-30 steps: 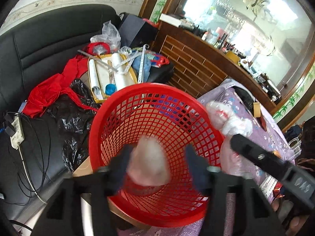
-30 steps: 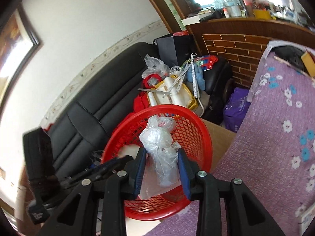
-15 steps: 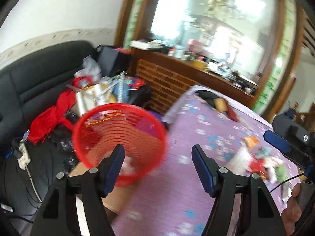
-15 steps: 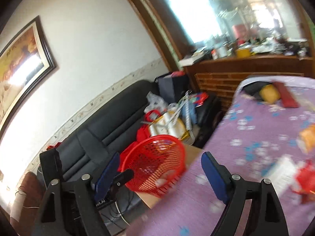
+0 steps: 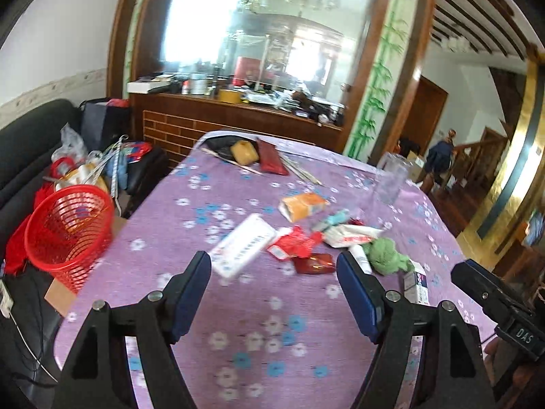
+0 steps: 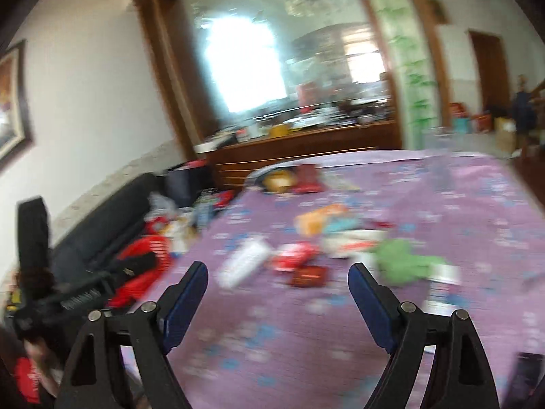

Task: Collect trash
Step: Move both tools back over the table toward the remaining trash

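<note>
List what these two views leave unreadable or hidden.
- Red basket contents: left wrist view, too small behind the mesh.
- White box print: left wrist view, blurred.
- Trash pile: right wrist view, motion blur.
- Left gripper: opening, nothing between.

1. I am seeing daylight flooding in from the big glass partition (image 5: 259, 34), and its brightest patch is blowing out to white in both views.
2. The right wrist view is smearing badly; the litter on the purple tablecloth (image 6: 340, 306) is reading as soft blobs.
3. The left wrist view is staying sharper, blurring only slightly.
4. Fisheye bending is curving the edges, and the corners are going black.
</note>
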The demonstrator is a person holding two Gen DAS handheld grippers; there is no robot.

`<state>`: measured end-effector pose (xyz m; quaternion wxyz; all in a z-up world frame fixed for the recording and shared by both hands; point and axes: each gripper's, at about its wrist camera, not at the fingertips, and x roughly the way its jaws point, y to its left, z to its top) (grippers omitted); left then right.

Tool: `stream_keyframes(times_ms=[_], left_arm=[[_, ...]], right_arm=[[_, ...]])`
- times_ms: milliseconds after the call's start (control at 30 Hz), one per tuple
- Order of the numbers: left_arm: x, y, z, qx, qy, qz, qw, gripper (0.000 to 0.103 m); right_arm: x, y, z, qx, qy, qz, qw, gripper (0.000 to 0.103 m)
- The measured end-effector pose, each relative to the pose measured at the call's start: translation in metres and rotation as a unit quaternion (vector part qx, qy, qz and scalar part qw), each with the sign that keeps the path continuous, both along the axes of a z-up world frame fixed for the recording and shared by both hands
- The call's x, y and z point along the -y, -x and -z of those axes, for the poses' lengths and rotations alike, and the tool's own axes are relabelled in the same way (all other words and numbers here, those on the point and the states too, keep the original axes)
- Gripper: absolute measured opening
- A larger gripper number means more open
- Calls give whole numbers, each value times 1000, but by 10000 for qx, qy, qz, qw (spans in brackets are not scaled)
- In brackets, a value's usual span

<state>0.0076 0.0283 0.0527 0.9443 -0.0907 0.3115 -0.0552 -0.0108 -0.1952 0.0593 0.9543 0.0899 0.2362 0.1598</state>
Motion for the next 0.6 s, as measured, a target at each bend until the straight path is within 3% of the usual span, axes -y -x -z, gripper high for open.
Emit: stream_keyframes(times_ms=[100, 233, 600], left_arm=[[27, -8, 8, -7, -107, 141, 9998, 77], [53, -22, 22, -162, -195, 311, 9992, 77], [75, -38, 39, -350, -277, 405, 9982, 77]], right_arm=[[39, 0, 13, -121, 328, 766, 9964, 87], [67, -7, 28, -243, 649, 1352, 9884, 87], [75, -16, 40, -270, 716, 1328, 9882, 87]])
